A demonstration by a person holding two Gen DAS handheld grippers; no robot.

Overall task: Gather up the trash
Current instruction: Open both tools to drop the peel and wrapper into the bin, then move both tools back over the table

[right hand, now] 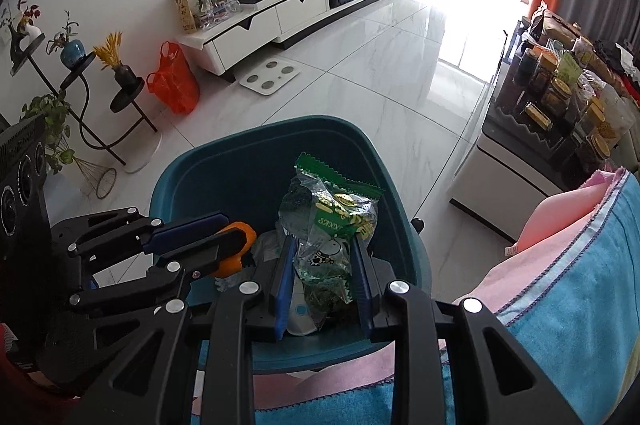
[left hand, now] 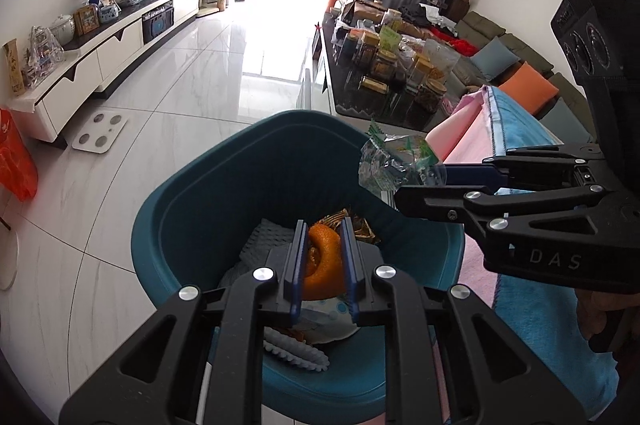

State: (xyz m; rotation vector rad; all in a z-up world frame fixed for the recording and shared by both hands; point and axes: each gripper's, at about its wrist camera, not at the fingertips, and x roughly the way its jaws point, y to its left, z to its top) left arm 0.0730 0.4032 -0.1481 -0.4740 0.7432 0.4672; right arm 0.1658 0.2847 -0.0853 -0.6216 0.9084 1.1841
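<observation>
Teal plastic fills the middle of the left wrist view: an open bin on a pale tiled floor, seen from above. The left gripper hangs over its mouth, and its two blue-padded fingers are closed on a curled piece of orange peel, which sits upright between the pads. Below the peel, inside the bin, lie a grey ridged piece, a white paper with blue dots and some brown wrappers. From the right side the right gripper reaches in level with the bin's rim, pinching a crumpled green and clear snack bag that hangs over the rim's right side. Beside the bin on the right lies a pink and blue cloth, and beyond it a dark table crowded with jars.

In the right wrist view the right gripper points down into the same bin. Its fingers clamp the snack bag by its lower part, the green serrated top standing up above the pads. The left gripper comes in from the left, its fingers closed on the orange peel just inside the bin's near-left rim. The cloth lies on the right.
</observation>
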